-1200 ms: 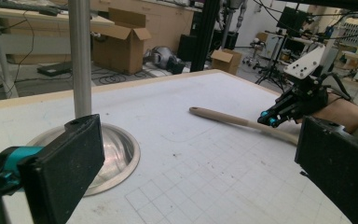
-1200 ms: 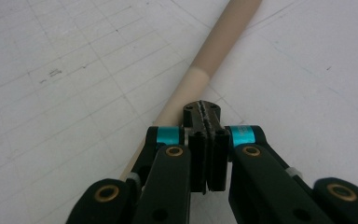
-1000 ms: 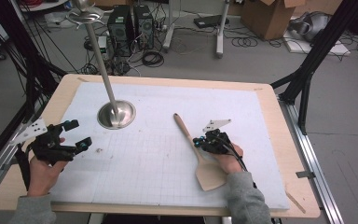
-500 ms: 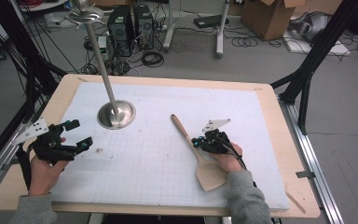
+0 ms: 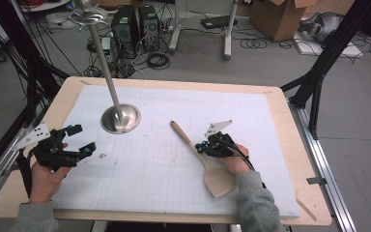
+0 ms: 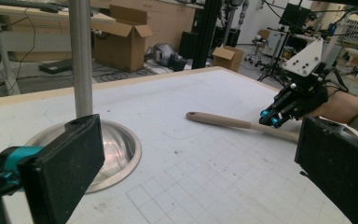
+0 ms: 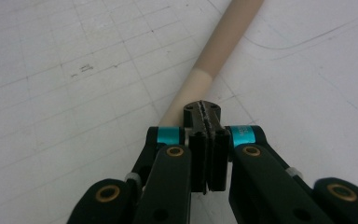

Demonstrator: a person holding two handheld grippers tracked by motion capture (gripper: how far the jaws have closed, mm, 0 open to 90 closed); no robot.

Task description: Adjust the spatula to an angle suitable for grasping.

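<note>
Spatula (image 5: 207,159) handle lies directly under the closed fingers of the right gripper (image 5: 200,148); in the right gripper view the two pads (image 7: 207,140) meet with no gap and nothing between them, their tips just above the spot where the handle's paler part meets the darker wood. Whether they touch the handle I cannot tell. The spatula rests flat on the worktop (image 5: 174,169), its long axis running away from those fingers both ways: the rounded handle end (image 5: 175,125) ahead of them and toward the stand, the broad blade (image 5: 218,178) back toward the person's right hand (image 5: 234,162). To grasp it, I judge the fingers would have to open and straddle the handle across that axis.

The left gripper (image 5: 81,141) holds its fingers wide apart over the worktop, well off to the side, with nothing between them. In its own view the spatula (image 6: 228,122) lies far ahead, beyond the gap between the fingers. The stand's metal base (image 5: 120,118) sits between the two grippers, nearer the left one. The right hand is clearly the nearer to the spatula.
</note>
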